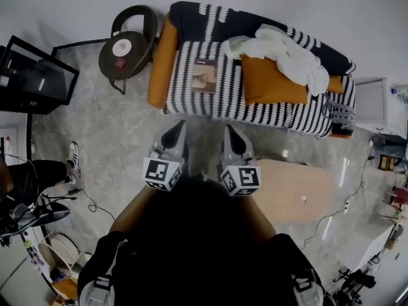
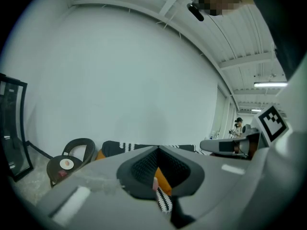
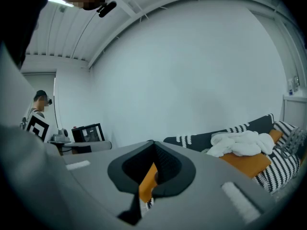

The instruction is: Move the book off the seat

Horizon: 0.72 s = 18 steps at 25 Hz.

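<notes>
Book (image 1: 204, 75) lies flat on the striped sofa (image 1: 268, 112) seat, close to the orange armrest (image 1: 159, 56) (a white cloth (image 1: 287, 53) is heaped further along). Your left gripper (image 1: 180, 127) and right gripper (image 1: 229, 130) hover side by side short of the sofa, jaws pressed together, holding nothing.

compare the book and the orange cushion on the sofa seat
The book is small and brownish; the orange cushion is far bigger and plain. The book lies bare; the cushion has a white cloth over its far edge. Both lie flat on the striped seat.
</notes>
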Tool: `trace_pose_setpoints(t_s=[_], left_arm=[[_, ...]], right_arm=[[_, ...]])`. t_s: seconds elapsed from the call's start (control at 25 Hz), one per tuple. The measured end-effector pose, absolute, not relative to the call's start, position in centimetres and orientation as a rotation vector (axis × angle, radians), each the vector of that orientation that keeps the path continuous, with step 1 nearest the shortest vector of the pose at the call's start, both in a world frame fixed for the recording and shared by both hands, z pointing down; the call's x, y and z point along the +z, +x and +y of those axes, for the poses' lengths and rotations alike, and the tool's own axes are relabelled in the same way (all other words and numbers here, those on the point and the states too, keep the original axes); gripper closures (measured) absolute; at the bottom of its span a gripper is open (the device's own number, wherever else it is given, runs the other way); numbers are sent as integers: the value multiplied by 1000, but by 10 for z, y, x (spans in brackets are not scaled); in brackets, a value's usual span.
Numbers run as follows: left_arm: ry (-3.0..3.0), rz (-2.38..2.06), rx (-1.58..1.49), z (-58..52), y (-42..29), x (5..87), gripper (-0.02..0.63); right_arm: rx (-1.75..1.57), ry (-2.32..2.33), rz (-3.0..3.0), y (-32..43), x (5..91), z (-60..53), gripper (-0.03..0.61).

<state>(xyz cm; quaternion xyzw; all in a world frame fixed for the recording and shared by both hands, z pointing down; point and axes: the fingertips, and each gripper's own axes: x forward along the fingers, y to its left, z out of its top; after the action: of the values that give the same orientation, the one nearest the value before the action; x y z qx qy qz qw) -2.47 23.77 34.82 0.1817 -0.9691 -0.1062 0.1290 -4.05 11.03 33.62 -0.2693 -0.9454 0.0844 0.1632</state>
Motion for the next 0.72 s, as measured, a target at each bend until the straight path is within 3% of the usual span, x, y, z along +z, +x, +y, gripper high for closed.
trace_pose_setpoints(t_s=[0.72], left_arm=[[678, -2773, -316, 330, -157, 354, 607]], right_arm=[[259, -608, -2719, -162, 336, 201, 571]])
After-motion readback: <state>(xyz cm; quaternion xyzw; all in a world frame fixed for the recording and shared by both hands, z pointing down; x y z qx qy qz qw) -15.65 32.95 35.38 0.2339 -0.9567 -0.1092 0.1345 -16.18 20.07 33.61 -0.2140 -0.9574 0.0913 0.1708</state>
